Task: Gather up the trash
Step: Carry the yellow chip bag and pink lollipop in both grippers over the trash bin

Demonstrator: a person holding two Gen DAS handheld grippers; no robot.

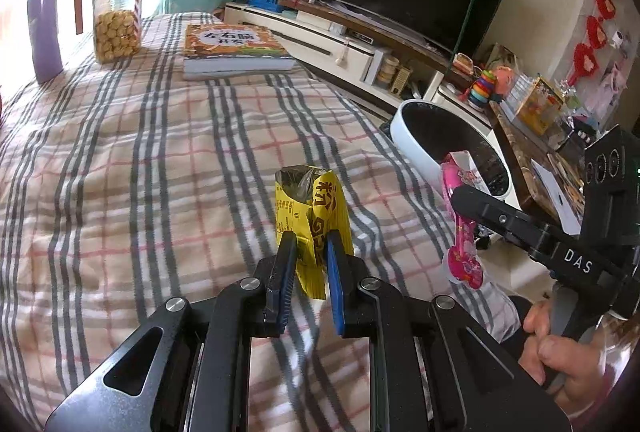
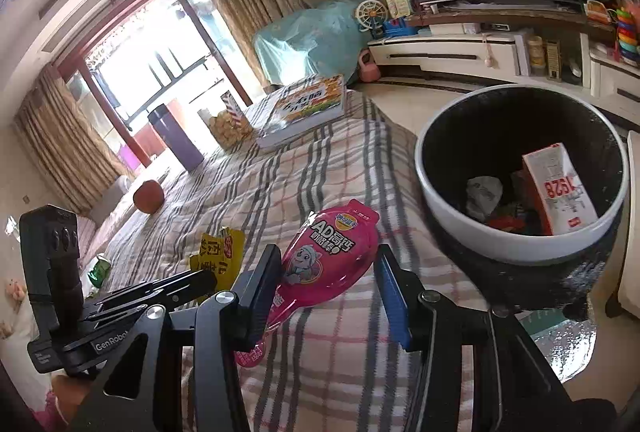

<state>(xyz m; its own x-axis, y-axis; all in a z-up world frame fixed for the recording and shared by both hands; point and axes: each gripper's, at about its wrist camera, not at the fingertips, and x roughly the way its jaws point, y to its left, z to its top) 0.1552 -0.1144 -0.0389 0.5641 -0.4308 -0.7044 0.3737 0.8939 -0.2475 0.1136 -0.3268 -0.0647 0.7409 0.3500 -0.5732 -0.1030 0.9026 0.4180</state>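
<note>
White bin (image 2: 460,232) holds carton (image 2: 560,188), scraps; left tongs (image 1: 310,252) grasp yellow wrapper (image 1: 316,208); right tongs (image 2: 328,284) released.

Black tongs (image 1: 311,256) with blue pads (image 1: 335,272), silver screws.

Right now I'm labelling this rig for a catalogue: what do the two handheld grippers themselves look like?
Both are black metal linkage frames with silver pivot bolts and slotted cut-outs. The left gripper and right gripper each carry flat blue finger pads. White lettering reads "DAS" and "GenRobot". A black box with round lenses sits on each. Bare fingers grip the handle; no cables show.
</note>
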